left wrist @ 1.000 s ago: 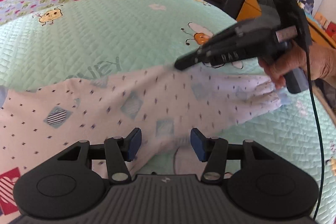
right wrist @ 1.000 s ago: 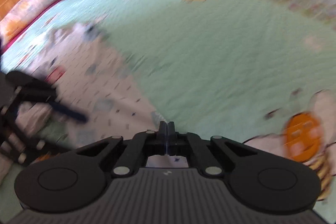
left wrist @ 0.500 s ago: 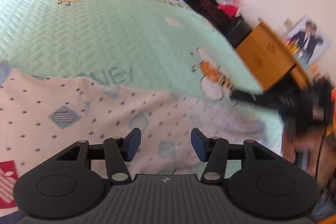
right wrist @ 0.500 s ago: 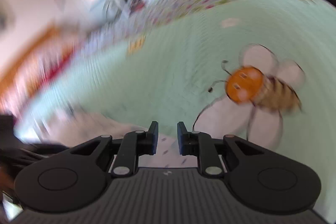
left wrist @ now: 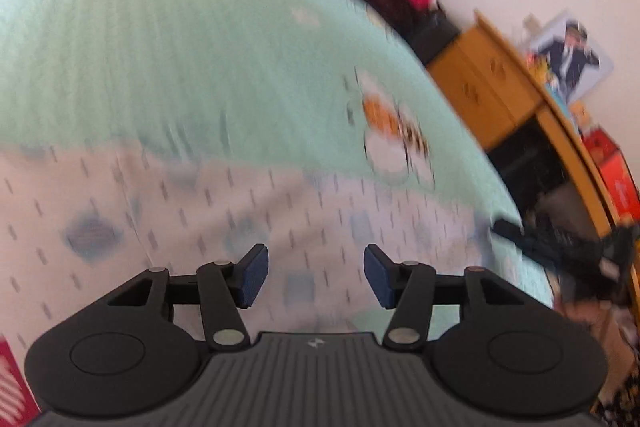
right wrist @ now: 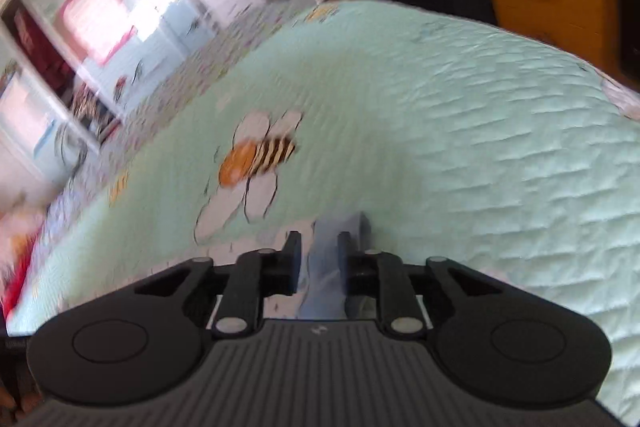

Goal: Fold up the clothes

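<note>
L claw (left wrist: 316, 275) has its pads wide apart over the white patterned garment (left wrist: 200, 211), spread on the green bed quilt (left wrist: 180, 67) just ahead. R claw (right wrist: 319, 255) is partly apart w/ a blue-white fabric edge (right wrist: 324, 267) between pads; bee print (right wrist: 256, 155) lies ahead-left.

My left gripper (left wrist: 316, 275) is matte black, with a ribbed housing, two round side discs, silver pivot screws on its linkage arms and blue pads (left wrist: 252, 273) on the fingers. My right gripper (right wrist: 319, 259) has the same black build, a small white logo and dark fingers (right wrist: 292, 255).
</note>
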A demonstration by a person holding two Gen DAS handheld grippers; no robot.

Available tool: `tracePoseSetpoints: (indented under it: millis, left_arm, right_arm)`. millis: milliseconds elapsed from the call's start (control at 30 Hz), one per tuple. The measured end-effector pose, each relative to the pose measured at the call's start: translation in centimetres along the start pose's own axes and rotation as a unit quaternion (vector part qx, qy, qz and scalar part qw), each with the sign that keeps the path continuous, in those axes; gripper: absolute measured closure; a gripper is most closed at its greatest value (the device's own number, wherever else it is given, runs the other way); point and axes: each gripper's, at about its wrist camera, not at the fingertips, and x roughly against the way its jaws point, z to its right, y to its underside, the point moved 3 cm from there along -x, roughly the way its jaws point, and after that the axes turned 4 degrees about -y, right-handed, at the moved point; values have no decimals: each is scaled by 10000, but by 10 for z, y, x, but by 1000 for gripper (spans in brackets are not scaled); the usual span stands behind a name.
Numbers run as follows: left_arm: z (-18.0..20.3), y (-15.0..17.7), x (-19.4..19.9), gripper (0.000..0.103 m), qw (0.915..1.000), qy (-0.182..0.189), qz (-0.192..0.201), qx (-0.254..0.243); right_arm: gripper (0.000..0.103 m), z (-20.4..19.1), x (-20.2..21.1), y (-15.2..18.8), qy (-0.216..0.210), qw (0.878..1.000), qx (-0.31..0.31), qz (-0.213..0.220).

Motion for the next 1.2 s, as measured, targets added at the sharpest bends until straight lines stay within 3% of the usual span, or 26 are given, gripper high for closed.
tracePoseSetpoints:
  millis: [67,133,167,267,333,367,433,467,500,567,600,667,700,800,900,1033,1067,1100,1133,1200]
  left_arm:
    - [-7,-7,-2,44,9997,-60,158,148]
    - [-17,-3,-20,45,9994,-254,-100,196]
    - [-20,1,-25,47,9994,-299,-108,136]
    - [-12,3,-21,47,9993,-352,-7,-139]
    - [-5,2,-16,48,9988,-434,-4,-210]
    - [1,1,-10,48,9988,-415,76,-231]
    - [12,2,5,48,9985,-338,360,-254]
    - [8,6,5,46,9987,-371,311,-180]
    - [3,10,5,46,9988,-403,262,-106]
    - [-10,17,-2,51,9983,-573,-16,137]
    - [-17,19,-1,56,9981,-538,16,296]
    - [-20,15,9,56,9984,-413,122,360]
    - [-22,12,14,55,9985,-352,177,391]
    - [-30,6,32,55,9955,-496,586,547]
    - [-37,14,56,55,9915,-527,754,925]
    - [-50,38,93,55,9888,-602,754,1141]
    - [-52,45,101,54,9887,-672,732,1124]
    - [-57,54,112,54,9886,-732,713,1104]
    - [-63,62,122,54,9883,-785,688,1115]
    - [-78,77,141,52,9869,-862,646,1204]
  right_arm:
    - [82,2,-9,2,-517,9983,-133,-213]
    - [85,6,-26,13,-523,9951,66,-837]
    - [101,9,-32,18,-471,9931,179,-1062]
    - [103,11,-24,18,-61,9963,334,-791]
    - [101,-14,-20,19,363,9925,976,-637]
    - [95,-28,-19,20,366,9902,1220,-571]
    - [86,-49,-21,23,-113,9894,1329,-581]
    - [82,-53,-26,25,-314,9889,1259,-721]
    - [78,-50,-33,29,-259,9884,1208,-882]
    - [84,-42,-47,35,-114,9877,1046,-1156]
    - [103,-32,-47,32,90,9913,719,-1099]
    - [103,-29,-46,24,426,9934,311,-1017]
    - [94,-42,-46,22,531,9927,548,-938]
    - [91,-89,-58,21,-88,9879,1261,-899]
    - [90,-134,-107,28,-1270,9780,972,-1339]
    - [90,-177,-173,48,-2285,9492,641,-2067]
    - [91,-184,-189,52,-2443,9424,570,-2213]
    - [90,-181,-206,56,-2279,9458,549,-2246]
    - [98,-179,-218,58,-2137,9496,520,-2234]
    - [103,-176,-216,53,-2006,9605,401,-1889]
